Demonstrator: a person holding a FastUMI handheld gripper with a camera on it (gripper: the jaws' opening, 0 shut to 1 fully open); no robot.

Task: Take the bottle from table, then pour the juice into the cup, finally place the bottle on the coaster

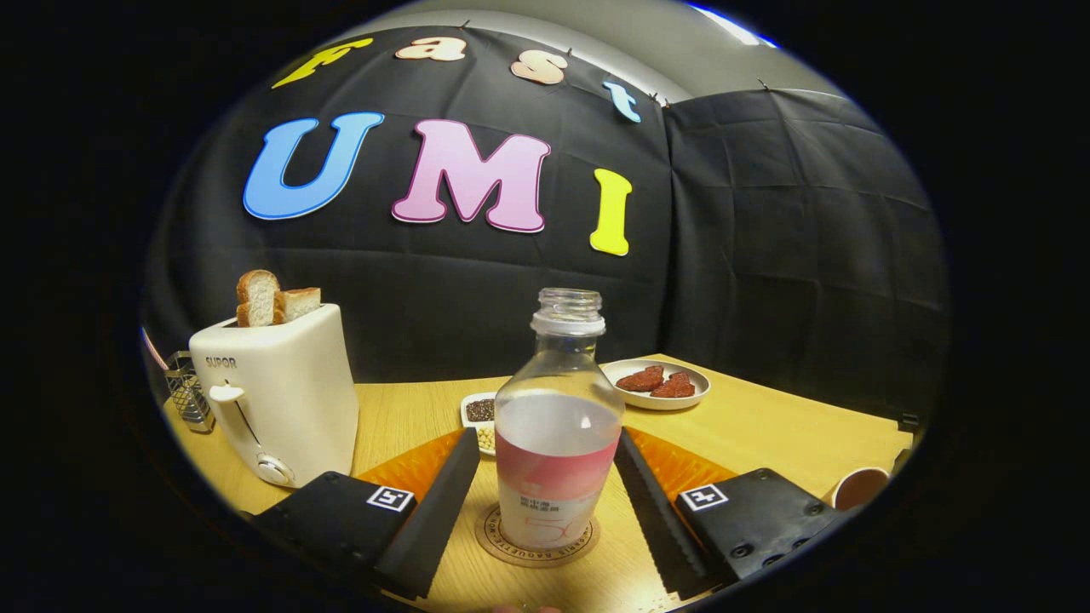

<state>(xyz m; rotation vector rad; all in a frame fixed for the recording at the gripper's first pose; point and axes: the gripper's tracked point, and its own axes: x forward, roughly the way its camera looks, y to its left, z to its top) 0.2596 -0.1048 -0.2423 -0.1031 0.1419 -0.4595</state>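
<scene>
A clear bottle (558, 443) with a pink label and no cap stands upright on a round coaster (511, 538) on the wooden table (766, 434). Pale juice fills it to about the shoulder. My gripper (549, 447) is open, with one finger on each side of the bottle's body. A narrow gap shows between the left finger (443, 494) and the bottle; the right finger (651, 502) sits very close to it. A paper cup (860, 487) stands off to the right, past the right finger; its inside is hard to see.
A white toaster (281, 400) with bread slices stands to the left, a metal rack (189, 392) behind it. Beyond the bottle lie a small dish (479, 415) of beans and a plate (656, 385) with red pieces. An orange mat (413, 466) underlies the fingers.
</scene>
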